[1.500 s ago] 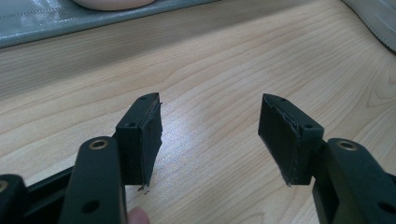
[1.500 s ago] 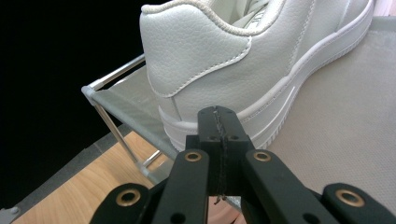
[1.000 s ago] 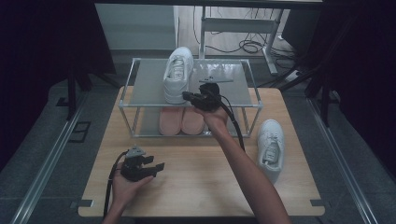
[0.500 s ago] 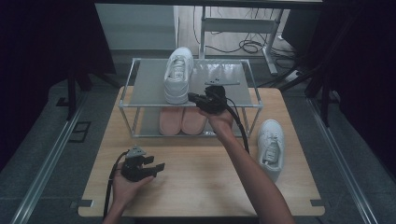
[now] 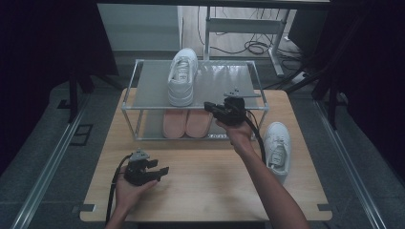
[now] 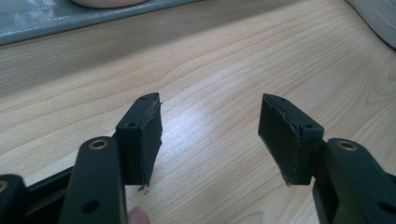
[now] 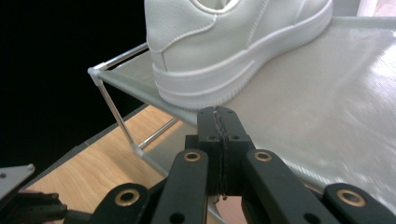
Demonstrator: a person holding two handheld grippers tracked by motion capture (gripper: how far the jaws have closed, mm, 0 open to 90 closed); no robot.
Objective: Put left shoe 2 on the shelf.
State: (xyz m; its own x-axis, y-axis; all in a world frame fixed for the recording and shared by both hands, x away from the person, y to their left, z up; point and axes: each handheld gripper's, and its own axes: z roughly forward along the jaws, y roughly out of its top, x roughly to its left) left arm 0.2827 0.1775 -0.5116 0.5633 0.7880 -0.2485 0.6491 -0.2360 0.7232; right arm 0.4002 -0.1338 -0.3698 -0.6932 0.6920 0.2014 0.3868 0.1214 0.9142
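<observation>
On the rack (image 5: 148, 90) sits a shoe (image 5: 182, 76); your right tongs (image 5: 209, 106) hover closed beside it, left tongs (image 5: 165, 169) open, empty.

Rack shelf (image 5: 157, 90) hides the pink slippers' (image 5: 186, 123) toes.

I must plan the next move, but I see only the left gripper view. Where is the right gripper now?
Observer: The right gripper is over the rack's top shelf, beside the heel of a white shoe.
Operator: Does it hold something?
Observer: No, its jaws are shut with nothing between them.
Operator: Which way does the shoe point?
Observer: Its toe points away from the person.
</observation>
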